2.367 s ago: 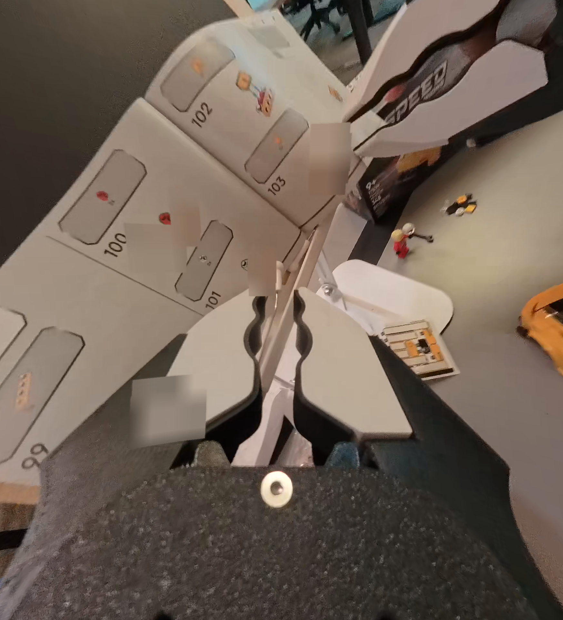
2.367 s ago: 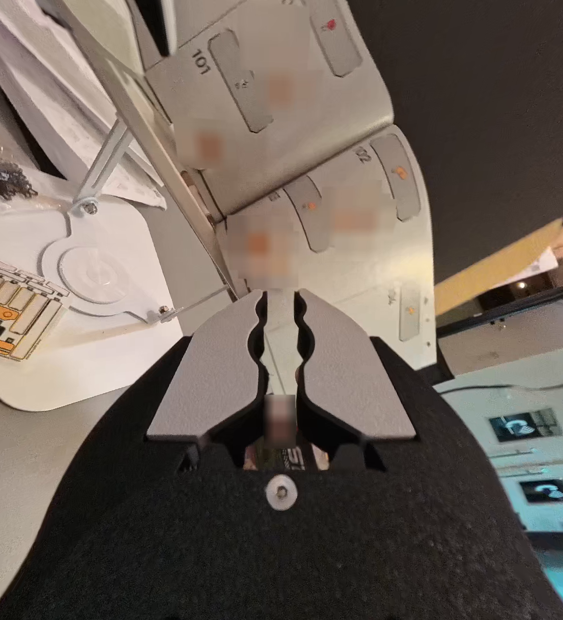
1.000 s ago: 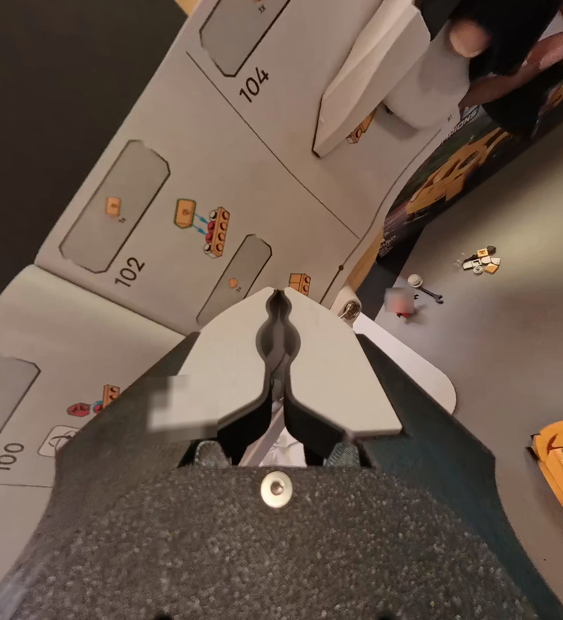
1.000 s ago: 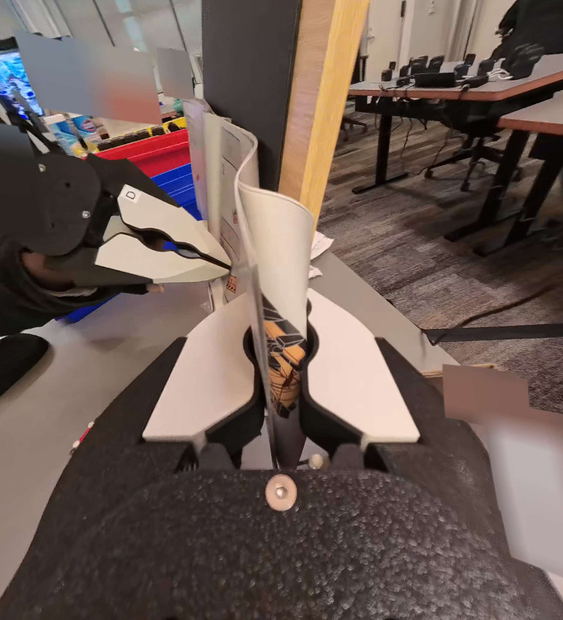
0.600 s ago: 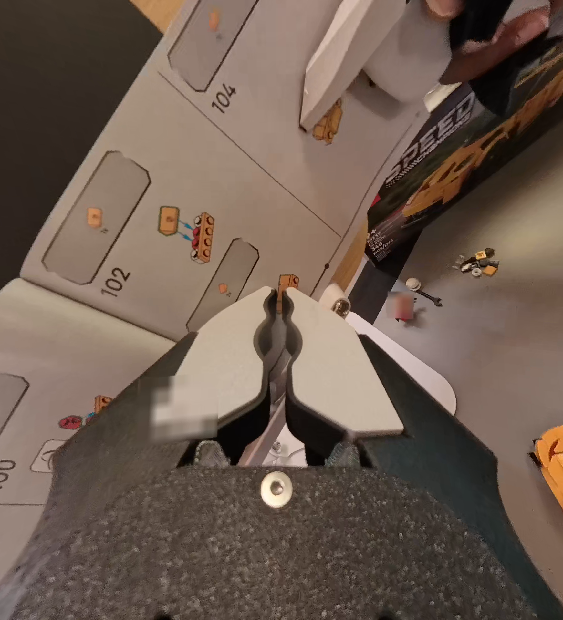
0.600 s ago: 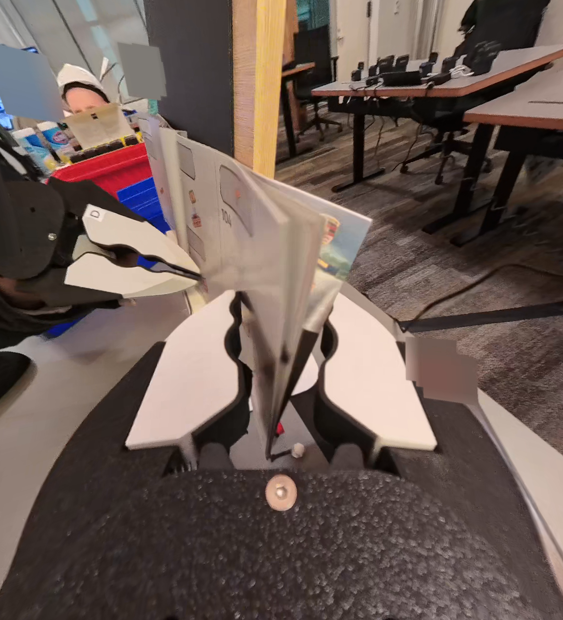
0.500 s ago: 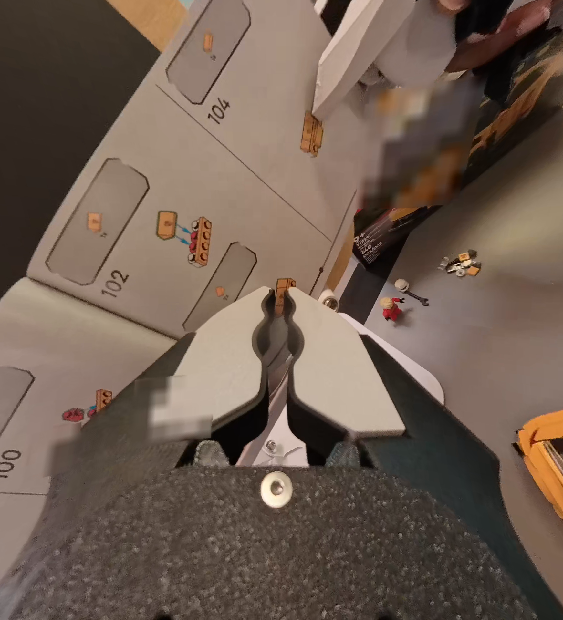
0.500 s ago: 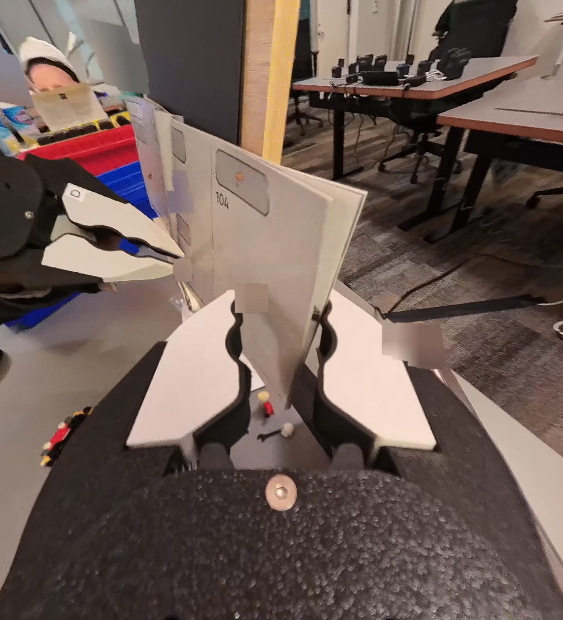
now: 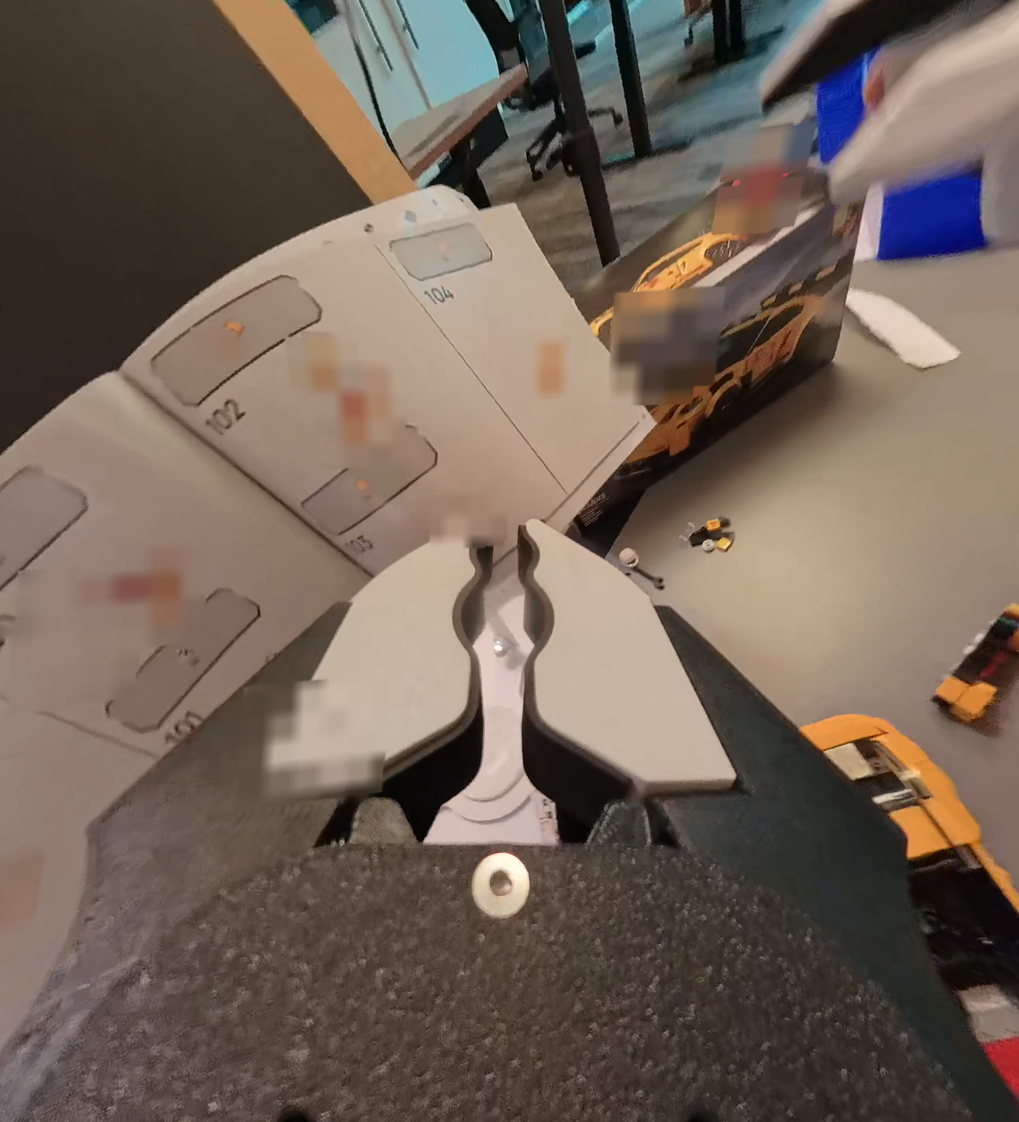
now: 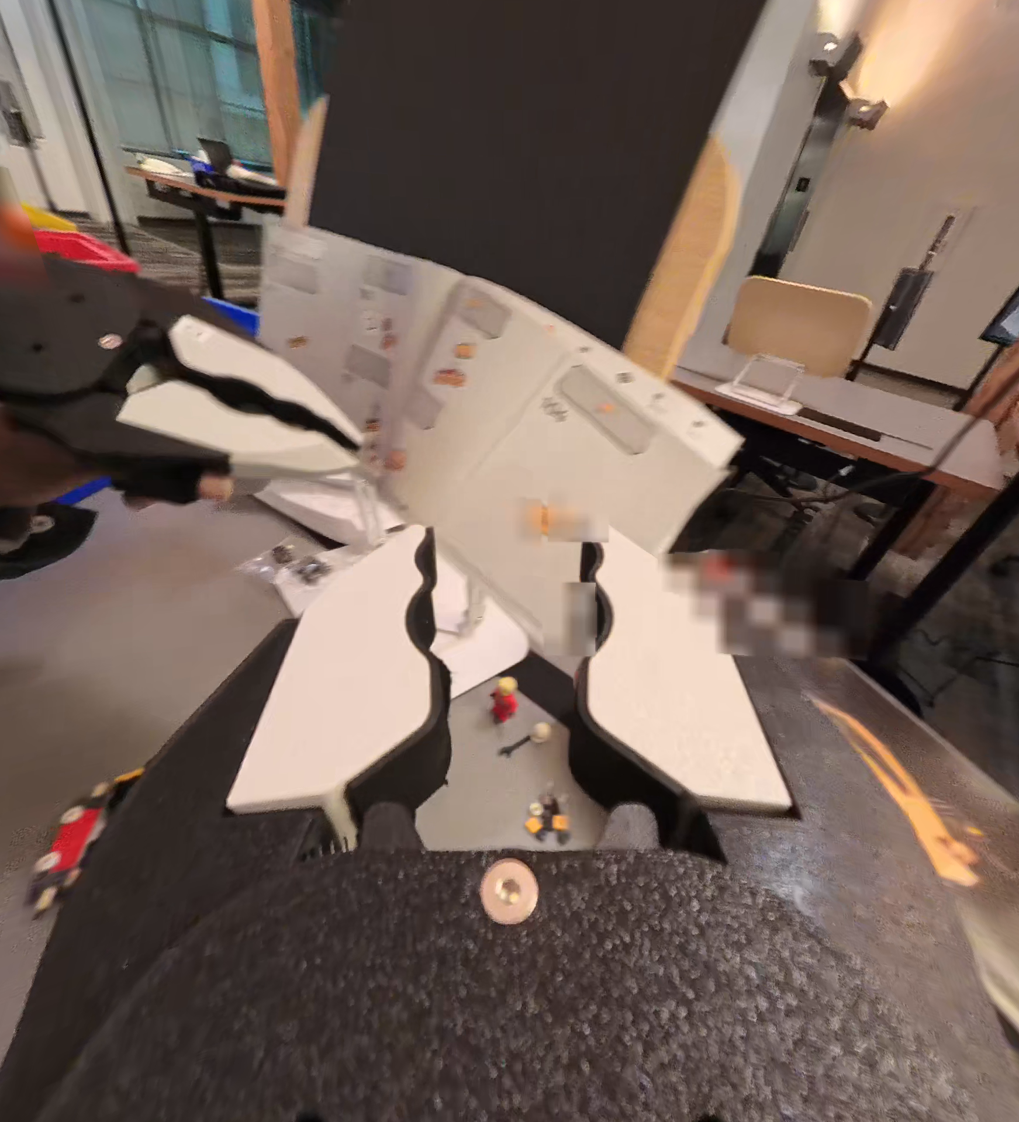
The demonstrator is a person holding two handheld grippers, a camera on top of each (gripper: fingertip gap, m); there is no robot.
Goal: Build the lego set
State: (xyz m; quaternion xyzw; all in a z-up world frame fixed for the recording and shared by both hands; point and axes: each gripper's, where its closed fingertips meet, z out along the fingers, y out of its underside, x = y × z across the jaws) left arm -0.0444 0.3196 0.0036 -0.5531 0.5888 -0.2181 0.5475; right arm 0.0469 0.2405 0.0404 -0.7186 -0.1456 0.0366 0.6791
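The left gripper (image 9: 501, 540) is released, its jaws slightly parted with nothing between them, above a white stand base (image 9: 497, 771). The right gripper (image 10: 507, 546) is released, jaws wide apart and empty. On the grey table (image 9: 859, 486), the partly built yellow car (image 9: 895, 807) lies nearest, beside a small yellow-and-black sub-assembly (image 9: 993, 668). Farther out stand a red minifigure (image 10: 504, 699), a black wrench (image 9: 647, 575) and a cluster of loose small parts (image 9: 710, 534). The open instruction booklet (image 9: 288, 425) stands propped beyond. The set box (image 9: 750, 352) lies behind it.
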